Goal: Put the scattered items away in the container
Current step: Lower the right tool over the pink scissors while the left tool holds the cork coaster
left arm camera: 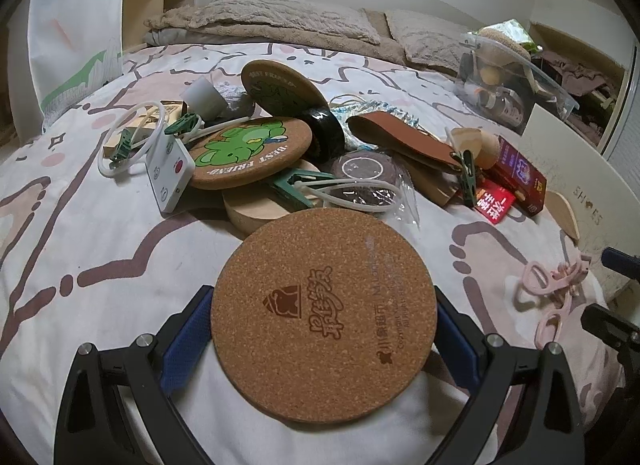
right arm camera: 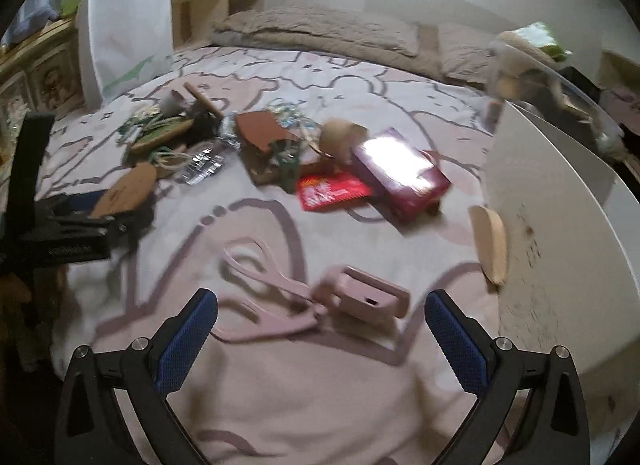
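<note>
three cork coasters [left arm camera: 324, 315]; one sits clamped in left claw [left arm camera: 320, 329].

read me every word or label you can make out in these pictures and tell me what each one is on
"BEST FRIEND" on the round cork coaster with a green frog.
"BEST FRIEND" on the tilted cork coaster behind it, partly legible.
"SHOES" on the white box, a heart replacing the O.
Unreadable: stylised characters and small print on the plain cork coaster in the left claw; red packet; purple box.
</note>
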A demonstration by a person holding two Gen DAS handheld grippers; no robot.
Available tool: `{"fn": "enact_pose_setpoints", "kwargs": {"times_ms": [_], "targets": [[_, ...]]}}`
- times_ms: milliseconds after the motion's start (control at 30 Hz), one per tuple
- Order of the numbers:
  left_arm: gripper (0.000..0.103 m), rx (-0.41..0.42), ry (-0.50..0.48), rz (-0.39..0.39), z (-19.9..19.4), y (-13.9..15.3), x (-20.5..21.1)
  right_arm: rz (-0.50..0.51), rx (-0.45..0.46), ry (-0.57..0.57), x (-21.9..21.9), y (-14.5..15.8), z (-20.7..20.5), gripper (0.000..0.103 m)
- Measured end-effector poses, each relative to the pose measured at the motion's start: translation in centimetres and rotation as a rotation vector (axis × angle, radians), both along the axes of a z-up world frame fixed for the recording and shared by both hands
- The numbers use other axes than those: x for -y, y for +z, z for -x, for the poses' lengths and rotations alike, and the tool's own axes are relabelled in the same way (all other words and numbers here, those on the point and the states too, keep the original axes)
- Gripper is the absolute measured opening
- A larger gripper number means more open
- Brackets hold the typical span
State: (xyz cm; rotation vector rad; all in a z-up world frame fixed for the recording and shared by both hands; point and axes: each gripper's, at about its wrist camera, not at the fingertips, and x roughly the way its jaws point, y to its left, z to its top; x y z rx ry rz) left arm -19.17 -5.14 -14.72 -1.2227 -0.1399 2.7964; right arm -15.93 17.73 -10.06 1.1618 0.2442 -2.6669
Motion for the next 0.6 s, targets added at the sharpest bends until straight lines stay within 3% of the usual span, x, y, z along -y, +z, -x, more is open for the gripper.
{"fn": "enact_pose_setpoints", "kwargs": {"times_ms": [333,600], "targets": [[0.103,0.007,-0.001,0.043,0.1,-0.4,-0.6,0.086,0.057,-0.106,-2.0,-1.8,3.1,0.103],[0.103,0.01,-0.001,0.056,0.2,-0.6,-0.8,0.018,0.109,0.003,-1.2,-2.3,5.0,0.103]]}}
